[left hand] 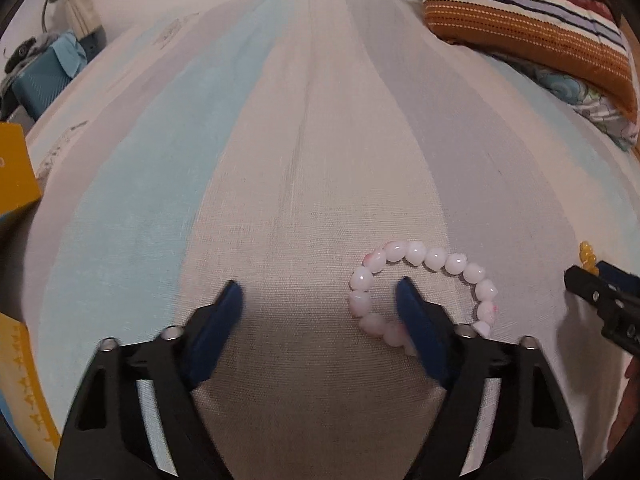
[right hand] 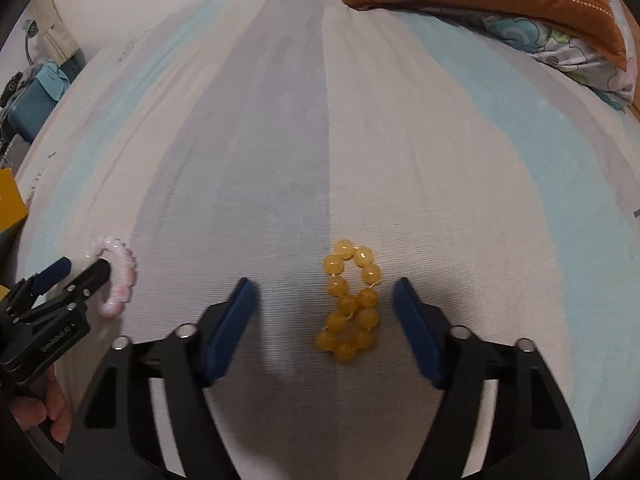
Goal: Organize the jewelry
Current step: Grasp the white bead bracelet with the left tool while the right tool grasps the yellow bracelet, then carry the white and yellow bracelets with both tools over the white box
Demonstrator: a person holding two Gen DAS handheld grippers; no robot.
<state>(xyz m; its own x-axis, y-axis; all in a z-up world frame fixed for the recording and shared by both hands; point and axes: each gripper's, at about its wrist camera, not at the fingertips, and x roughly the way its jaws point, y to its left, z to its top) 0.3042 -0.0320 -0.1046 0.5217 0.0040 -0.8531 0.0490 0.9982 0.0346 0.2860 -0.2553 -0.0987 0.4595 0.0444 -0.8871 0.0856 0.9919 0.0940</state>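
A pink bead bracelet (left hand: 436, 258) lies as a ring on the striped bedsheet (left hand: 320, 120). My left gripper (left hand: 320, 294) stands open over it. Its right finger (left hand: 416, 320) is inside the ring and its left finger (left hand: 224, 316) is outside, to the left. A yellow bead bracelet (right hand: 367, 298), twisted into a figure eight, lies between the fingers of my open right gripper (right hand: 324, 294), and neither pad touches it. Each gripper shows in the other's view: the right gripper (left hand: 590, 276) by the yellow beads (left hand: 586, 254), the left gripper (right hand: 83, 267) at the pink bracelet (right hand: 124, 268).
A striped orange pillow (left hand: 520, 12) and floral bedding (left hand: 592, 100) lie at the far right. A yellow box (left hand: 16, 168) sits at the left edge of the bed, with a blue case (left hand: 40, 84) beyond it. A hand (right hand: 48, 408) holds the left gripper.
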